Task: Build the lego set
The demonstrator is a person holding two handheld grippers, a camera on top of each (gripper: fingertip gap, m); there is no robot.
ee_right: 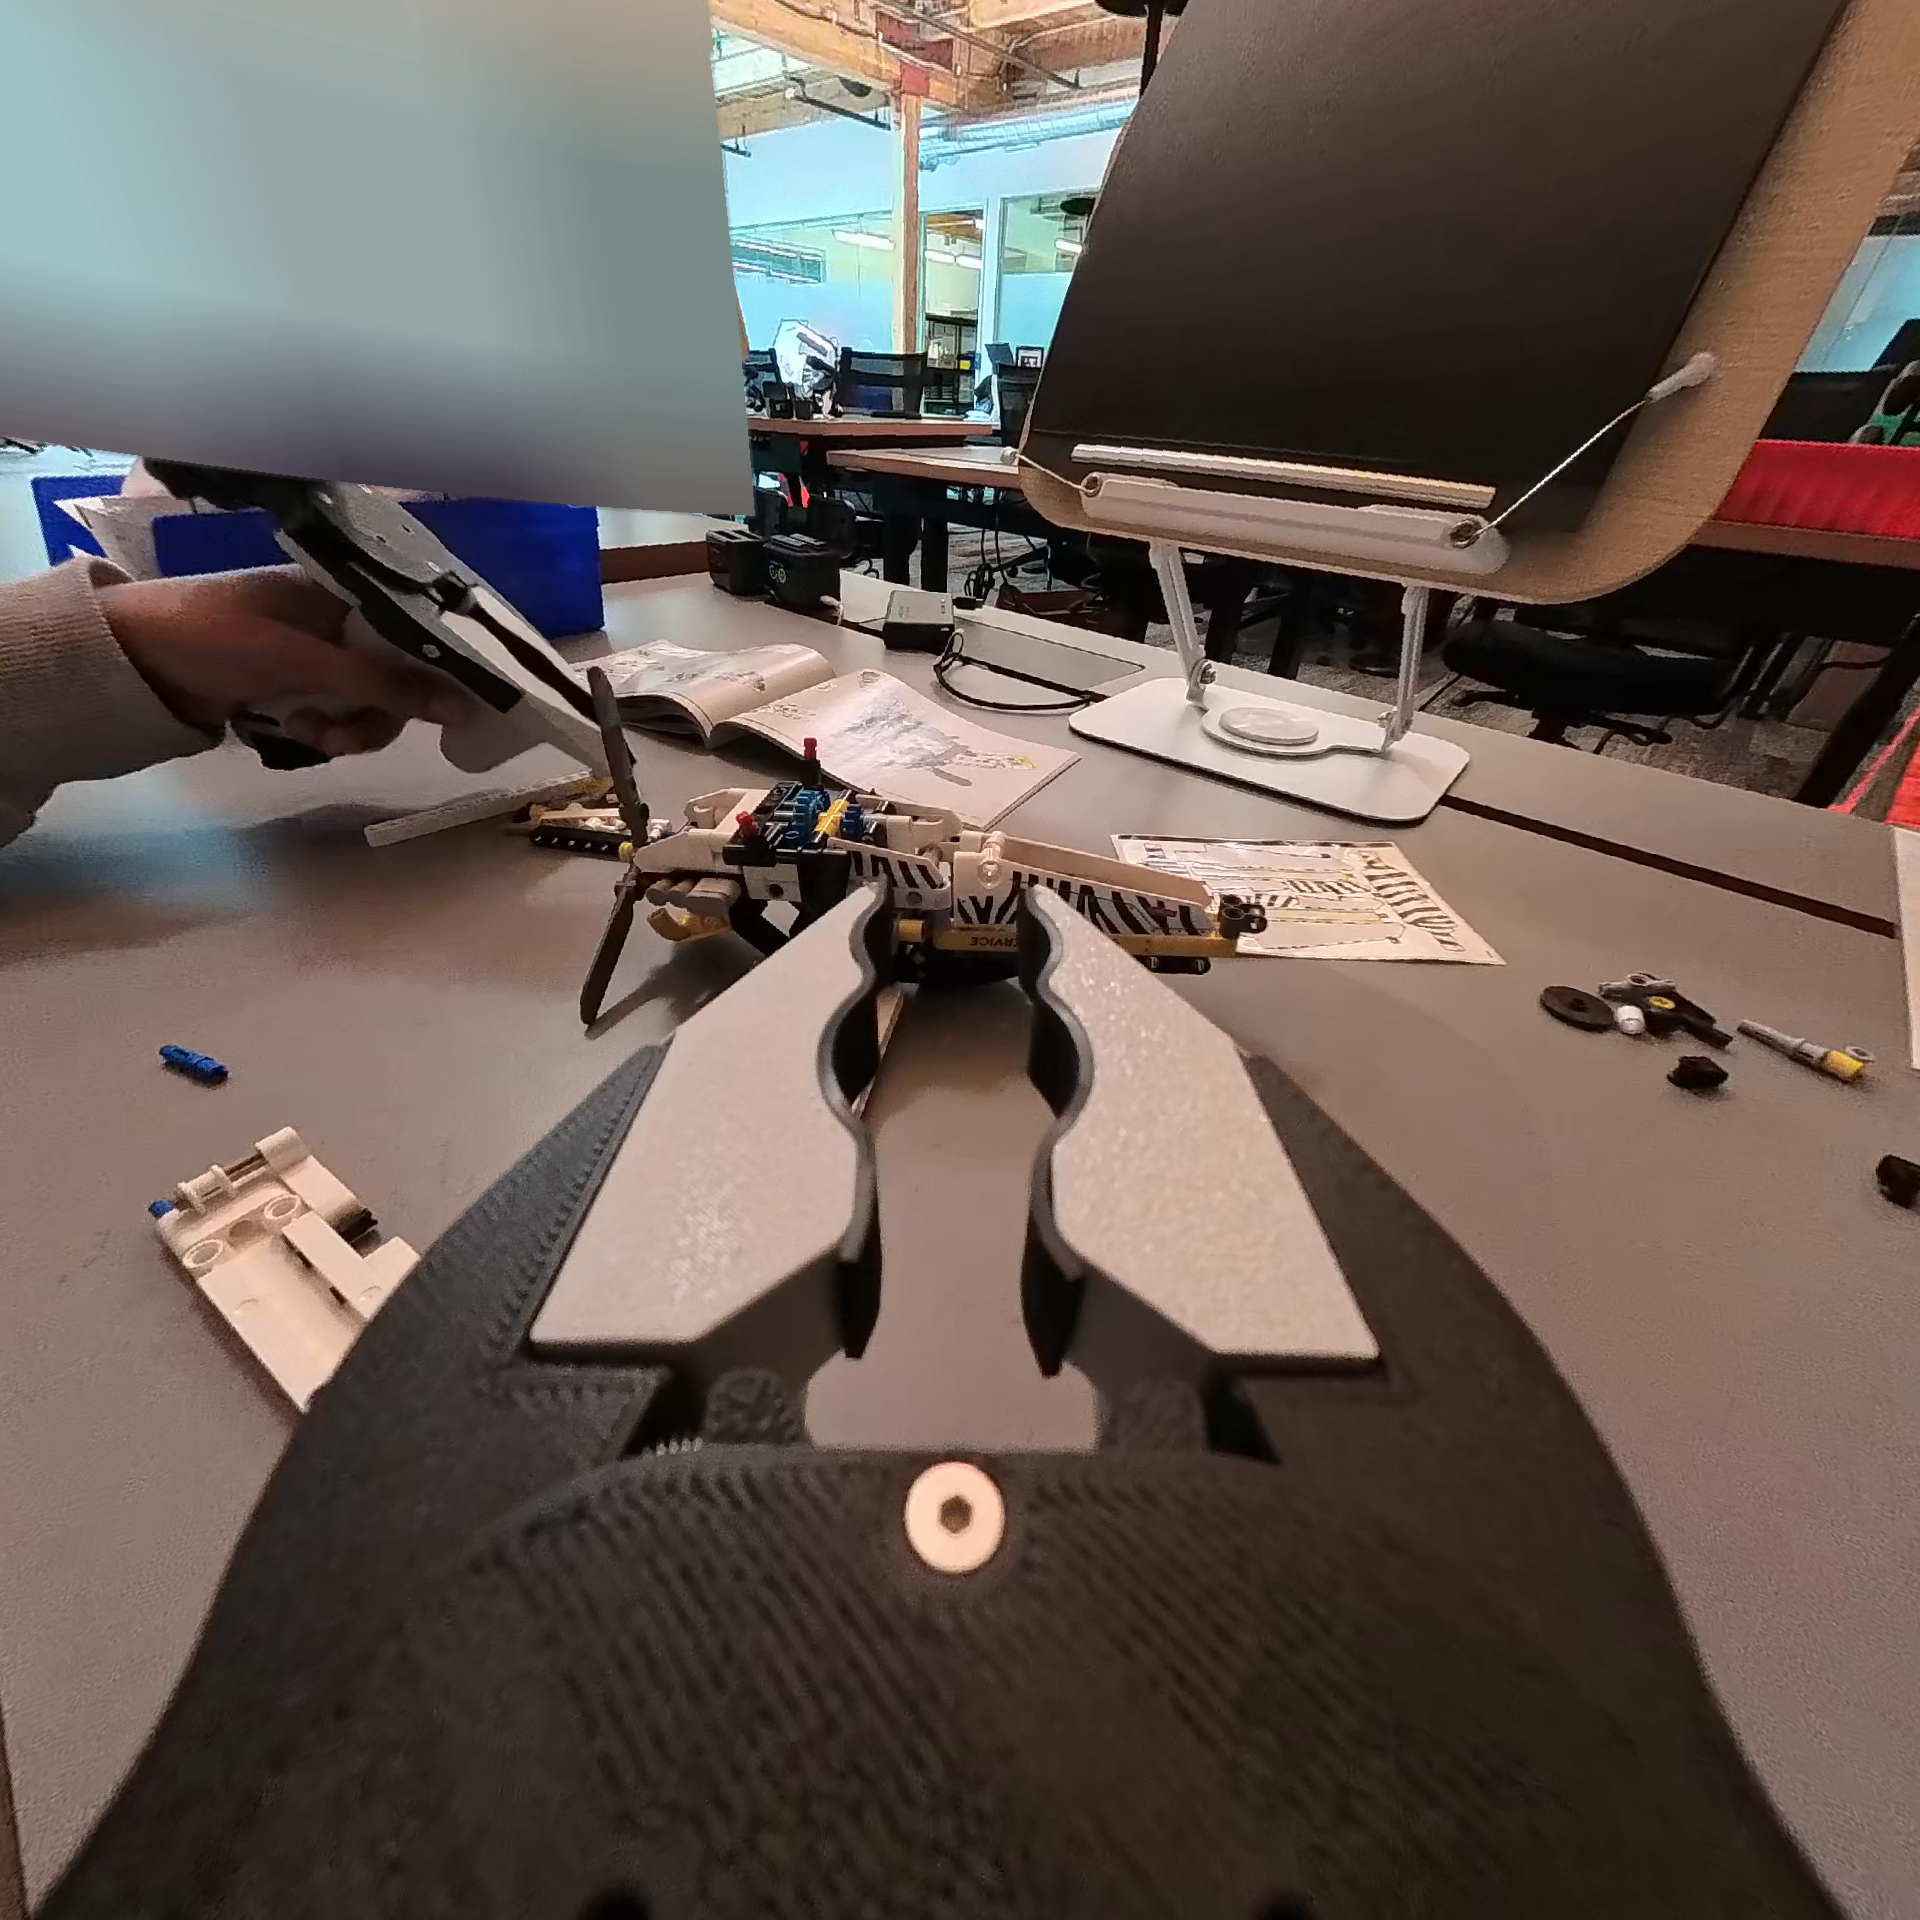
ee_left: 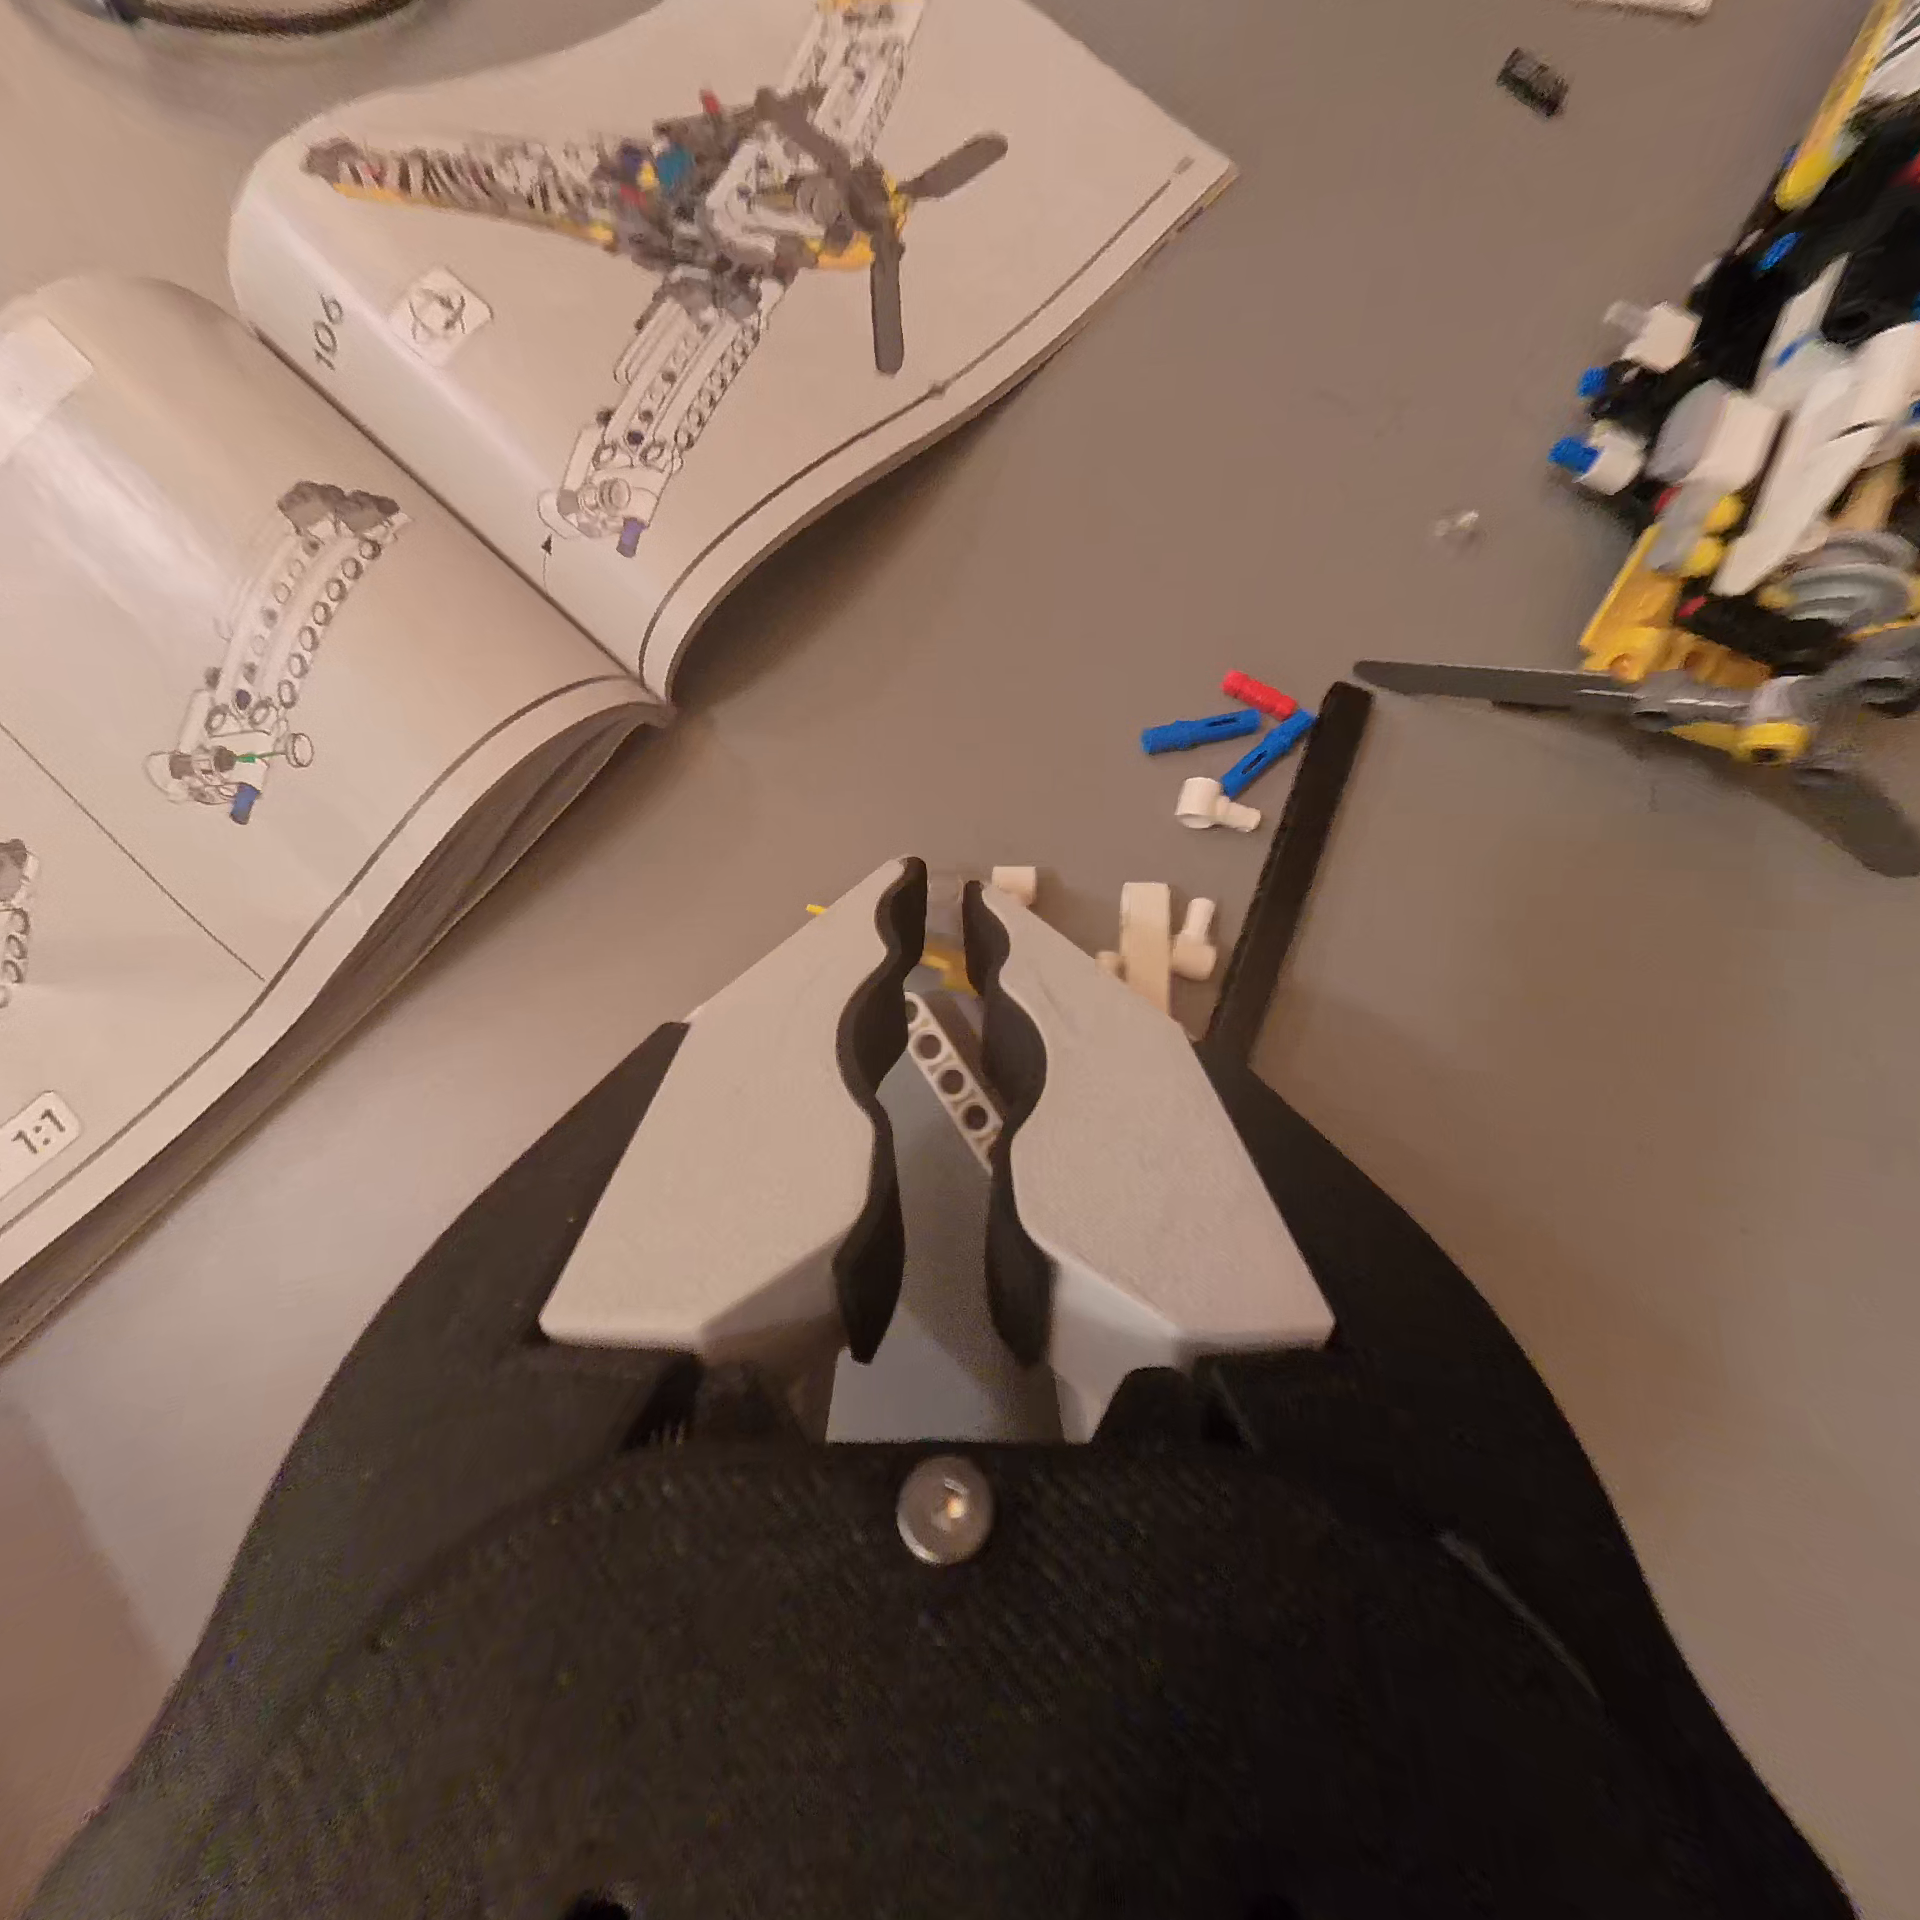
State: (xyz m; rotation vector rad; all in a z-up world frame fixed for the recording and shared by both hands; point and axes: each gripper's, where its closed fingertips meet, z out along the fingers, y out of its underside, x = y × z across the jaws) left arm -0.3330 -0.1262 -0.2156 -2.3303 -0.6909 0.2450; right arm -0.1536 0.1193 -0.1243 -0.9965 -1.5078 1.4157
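Lego plane (ee_right: pixel 914 883) half-built; my left gripper (ee_left: pixel 943 899) pinches a white beam (ee_left: pixel 956 1081), right gripper (ee_right: pixel 951 914) gapes; next, align it.

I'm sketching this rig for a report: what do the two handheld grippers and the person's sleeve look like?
Each gripper, left gripper and right gripper, has a black textured printed body, a silver screw at its centre and two grey wedge fingers with wavy black pads. The sleeve is light beige knit.

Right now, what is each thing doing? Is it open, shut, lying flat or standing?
left gripper: nearly shut over a white beam
right gripper: open, empty
instruction booklet: open, lying flat
plane model: partly built, upright on the table
book stand: propped up, empty
blue pin: loose, lying flat
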